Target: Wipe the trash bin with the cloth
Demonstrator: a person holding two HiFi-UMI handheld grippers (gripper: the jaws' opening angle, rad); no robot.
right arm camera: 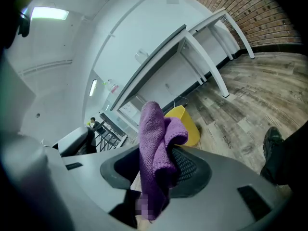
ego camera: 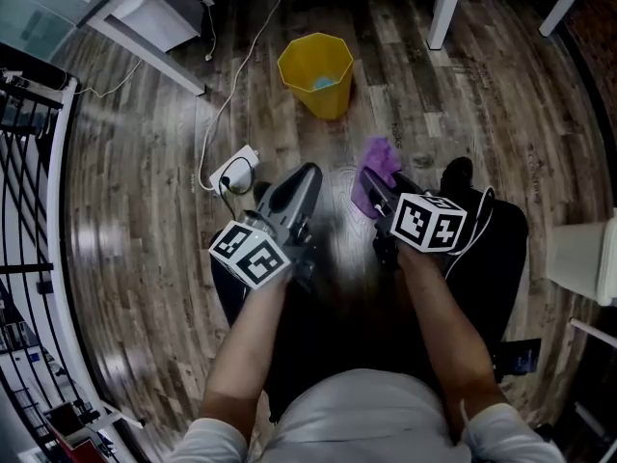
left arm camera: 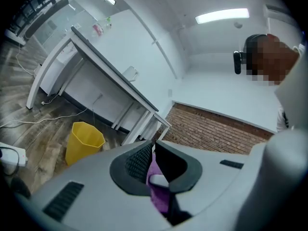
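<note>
Right claw [ego camera: 376, 187] held the purple cloth [ego camera: 379, 165] clamped, left claw [ego camera: 308, 174] shut; yellow trash bin [ego camera: 316, 73] stood upright well ahead, slightly left of the cloth.

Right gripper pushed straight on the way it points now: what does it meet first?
Probably the yellow trash bin, which stands right behind the cloth clamped in the right gripper. Depth is unclear; tilted slightly down, it might touch the wooden floor short of it.
</note>
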